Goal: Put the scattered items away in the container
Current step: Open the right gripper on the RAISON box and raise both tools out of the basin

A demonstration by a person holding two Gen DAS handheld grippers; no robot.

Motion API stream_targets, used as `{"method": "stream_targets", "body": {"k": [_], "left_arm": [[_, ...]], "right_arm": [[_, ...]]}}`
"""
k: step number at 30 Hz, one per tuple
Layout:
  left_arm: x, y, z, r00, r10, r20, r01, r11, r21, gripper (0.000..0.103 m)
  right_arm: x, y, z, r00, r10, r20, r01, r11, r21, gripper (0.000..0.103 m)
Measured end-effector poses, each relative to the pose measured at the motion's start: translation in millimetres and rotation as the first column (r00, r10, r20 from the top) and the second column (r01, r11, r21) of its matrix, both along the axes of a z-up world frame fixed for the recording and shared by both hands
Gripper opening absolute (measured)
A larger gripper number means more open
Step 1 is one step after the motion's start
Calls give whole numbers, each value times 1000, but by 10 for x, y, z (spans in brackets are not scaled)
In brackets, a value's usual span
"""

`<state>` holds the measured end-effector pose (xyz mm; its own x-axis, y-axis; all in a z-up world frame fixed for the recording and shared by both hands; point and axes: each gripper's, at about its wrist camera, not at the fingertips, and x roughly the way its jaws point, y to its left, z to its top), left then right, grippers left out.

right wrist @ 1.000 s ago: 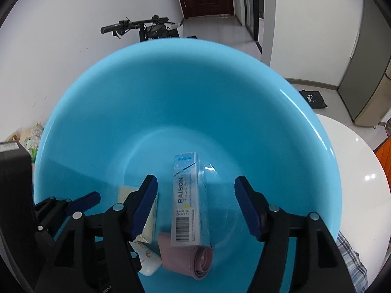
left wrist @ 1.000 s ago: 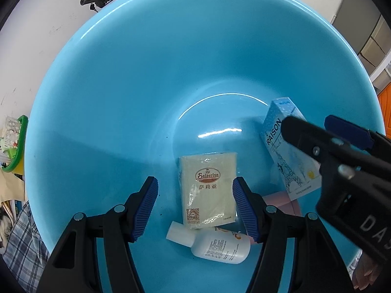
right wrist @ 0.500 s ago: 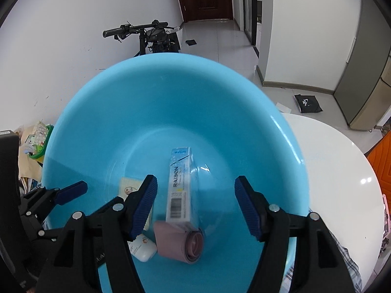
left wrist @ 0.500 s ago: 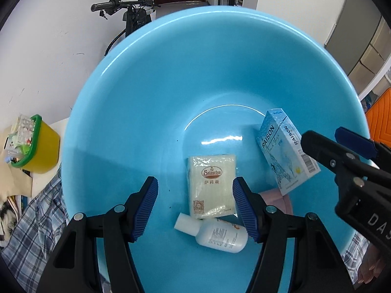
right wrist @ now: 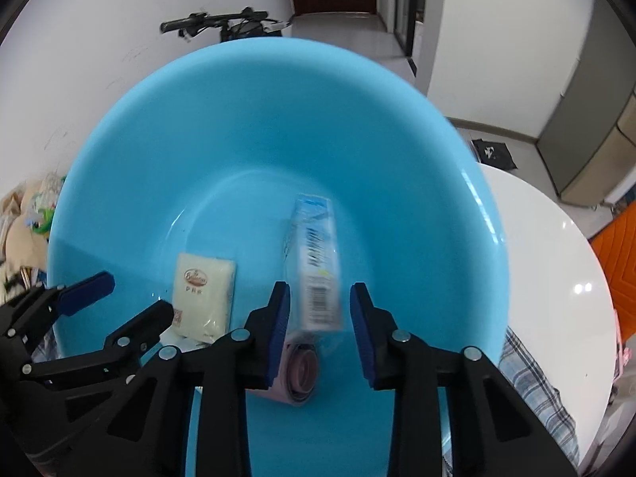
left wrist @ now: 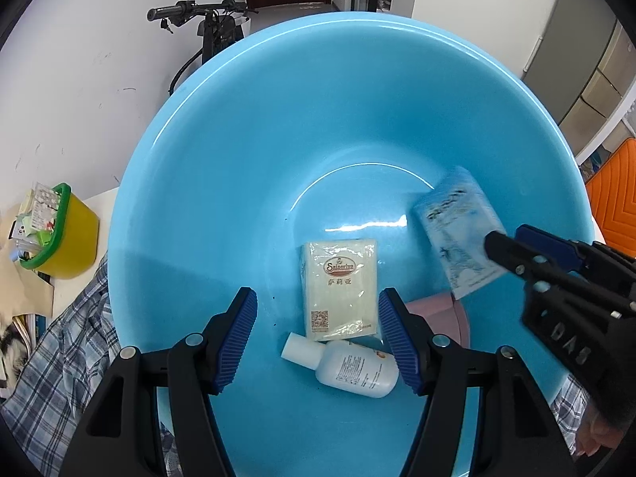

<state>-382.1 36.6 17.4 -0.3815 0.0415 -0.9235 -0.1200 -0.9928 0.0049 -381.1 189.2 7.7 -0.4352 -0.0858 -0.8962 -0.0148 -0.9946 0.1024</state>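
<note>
Blue basin (left wrist: 246, 183) holding tissue pack (left wrist: 339, 286), bottle (left wrist: 349, 367), blurred box (right wrist: 318, 270), both grippers (left wrist: 318, 342) (right wrist: 320, 330) spread, nothing gripped

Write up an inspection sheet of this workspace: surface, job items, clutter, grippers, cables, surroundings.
Surface: white round table, with plaid cloth under the basin.
Job's things: blue basin holds a tissue pack, white bottle lying on its side, pink roll and a blue carton, blurred.
Clutter: yellow bin with a green rim, stuffed with wrappers, and papers beside it.
Grippers: left gripper open, empty, above the tissue pack; right gripper open, its jaws either side of the carton's barcode end, contact unclear.
Cables: nothing seen.
Surroundings: bicycle against a scuffed white wall, dark door, grey cabinet, orange cushion.
</note>
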Motion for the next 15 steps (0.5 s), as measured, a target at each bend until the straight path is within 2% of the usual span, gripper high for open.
{"method": "stream_targets", "body": {"k": [5,8,12,14,15], "left_arm": [[22,-37,3,1000,-5,1,5,1000,-5,66],[-97,-158,-40,1000,3,-6,-3,1000,2,66],[-68,-139,-82,1000,4,-21,-4,1000,14,66],[0,-125,-21,996,-18,-88,21,999,35,66],[-55,-152,1,991,-22,-135,28,999,42,66]], "right_arm": [[-15,67,49,1000,-7,-2,7,1000,-16,30],[-3,90,60,1000,-6,-6,6,1000,-19,30],[13,70,91,999,-8,-41,7,1000,-15,30],[14,38,120,998,-7,-70,6,1000,-14,38],[19,30,149,996,-4,-93,2,1000,-20,56]]}}
